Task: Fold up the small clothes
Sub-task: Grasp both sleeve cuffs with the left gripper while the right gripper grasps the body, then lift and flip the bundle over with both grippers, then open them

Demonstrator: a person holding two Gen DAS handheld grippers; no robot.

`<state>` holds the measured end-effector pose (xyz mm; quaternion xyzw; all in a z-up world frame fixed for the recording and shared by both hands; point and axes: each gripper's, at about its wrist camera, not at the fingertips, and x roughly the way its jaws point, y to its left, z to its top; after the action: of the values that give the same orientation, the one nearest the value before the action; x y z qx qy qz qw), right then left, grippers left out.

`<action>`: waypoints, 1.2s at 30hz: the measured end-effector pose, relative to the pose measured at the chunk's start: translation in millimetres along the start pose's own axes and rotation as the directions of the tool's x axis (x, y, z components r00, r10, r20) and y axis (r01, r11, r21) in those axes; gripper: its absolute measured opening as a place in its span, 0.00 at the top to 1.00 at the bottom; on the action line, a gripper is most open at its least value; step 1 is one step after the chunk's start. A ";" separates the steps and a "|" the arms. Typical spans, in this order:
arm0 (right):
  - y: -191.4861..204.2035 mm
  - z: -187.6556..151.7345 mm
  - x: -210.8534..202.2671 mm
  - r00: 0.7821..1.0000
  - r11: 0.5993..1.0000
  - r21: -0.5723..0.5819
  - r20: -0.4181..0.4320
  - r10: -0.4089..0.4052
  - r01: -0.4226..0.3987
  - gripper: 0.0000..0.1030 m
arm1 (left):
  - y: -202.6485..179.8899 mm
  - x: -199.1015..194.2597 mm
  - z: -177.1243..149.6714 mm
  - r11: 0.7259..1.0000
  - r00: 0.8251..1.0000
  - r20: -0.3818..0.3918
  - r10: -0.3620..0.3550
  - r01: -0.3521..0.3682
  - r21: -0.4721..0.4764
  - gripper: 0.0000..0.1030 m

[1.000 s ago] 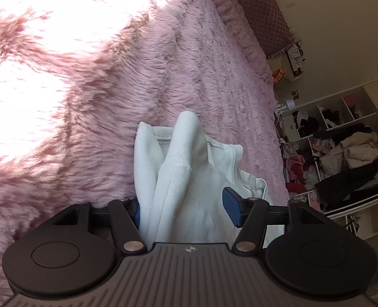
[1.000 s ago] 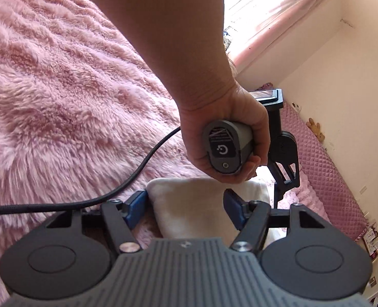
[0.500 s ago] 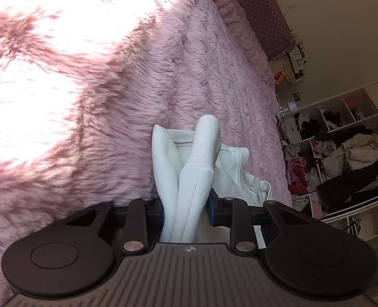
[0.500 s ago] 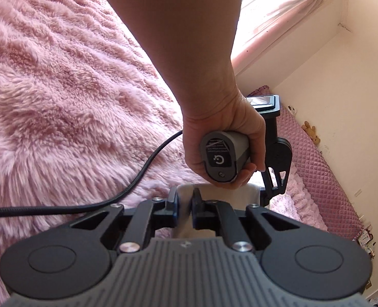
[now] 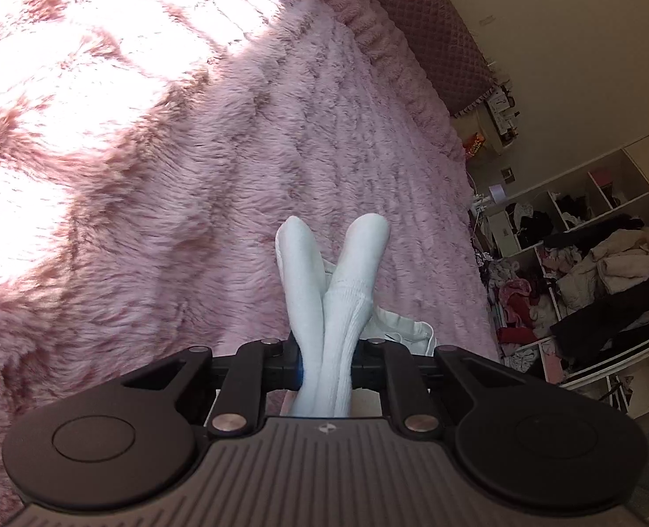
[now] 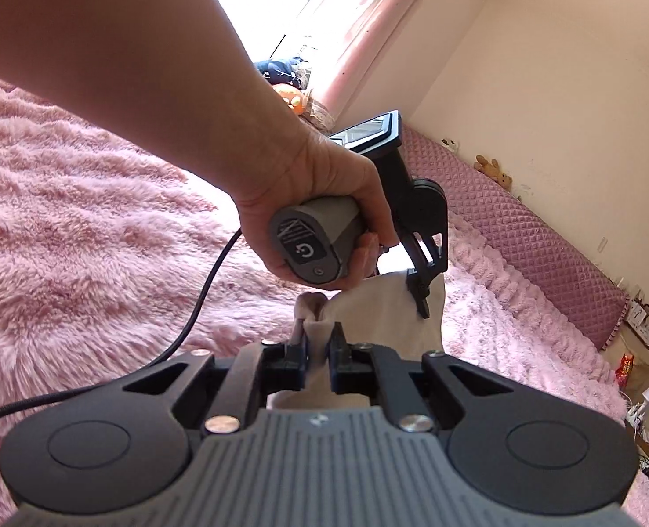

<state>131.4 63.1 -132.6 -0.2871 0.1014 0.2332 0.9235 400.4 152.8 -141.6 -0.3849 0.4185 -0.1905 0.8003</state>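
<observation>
A small white garment [image 5: 339, 281] is bunched into two upright folds between the pads of my left gripper [image 5: 326, 364], whose jaws are closing on it. The rest of it trails down onto the pink fluffy blanket [image 5: 170, 202]. In the right wrist view the same garment [image 6: 381, 312] hangs stretched above the blanket. My right gripper [image 6: 320, 351] is shut on its near edge. The left gripper [image 6: 418, 296] pinches the far edge, held by a person's hand [image 6: 320, 193].
A black cable [image 6: 192, 320] runs across the blanket [image 6: 82, 219] from the left gripper's handle. A quilted pink headboard [image 6: 544, 246] and a wall lie beyond. Open shelves [image 5: 588, 272] stuffed with clothes stand past the bed's edge.
Both grippers went from open around the garment to closed on it. Both then rose, lifting the cloth off the blanket, and the right wrist rolled.
</observation>
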 end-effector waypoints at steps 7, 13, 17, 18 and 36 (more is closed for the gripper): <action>-35.5 0.3 -28.3 0.995 0.991 0.092 0.006 -0.095 0.094 0.99 | -57.5 8.1 -6.0 0.997 1.000 0.006 0.016 -0.017 0.079 0.86; -78.2 -12.0 -57.6 0.980 0.969 0.151 0.000 -0.197 0.194 0.99 | -104.2 30.0 -19.4 0.992 0.999 -0.017 -0.031 0.032 0.120 0.86; -103.7 -24.1 -72.5 0.966 0.953 0.162 -0.013 -0.259 0.257 0.99 | -134.3 51.2 -29.6 0.988 0.997 -0.054 -0.047 0.055 0.145 0.86; -109.4 -28.5 -76.5 0.962 0.948 0.162 -0.017 -0.274 0.273 0.99 | -141.2 57.3 -33.2 0.987 0.997 -0.062 -0.046 0.055 0.153 0.86; -221.7 -139.9 -144.0 0.869 0.825 0.278 -0.209 -0.448 0.492 0.98 | -219.7 181.6 -116.5 0.972 0.977 -0.206 -0.062 0.106 0.209 0.86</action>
<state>107.0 -232.4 -93.2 -0.1634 0.1263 -0.0413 0.9776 413.9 -152.9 -107.4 -0.2907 0.4559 -0.3066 0.7833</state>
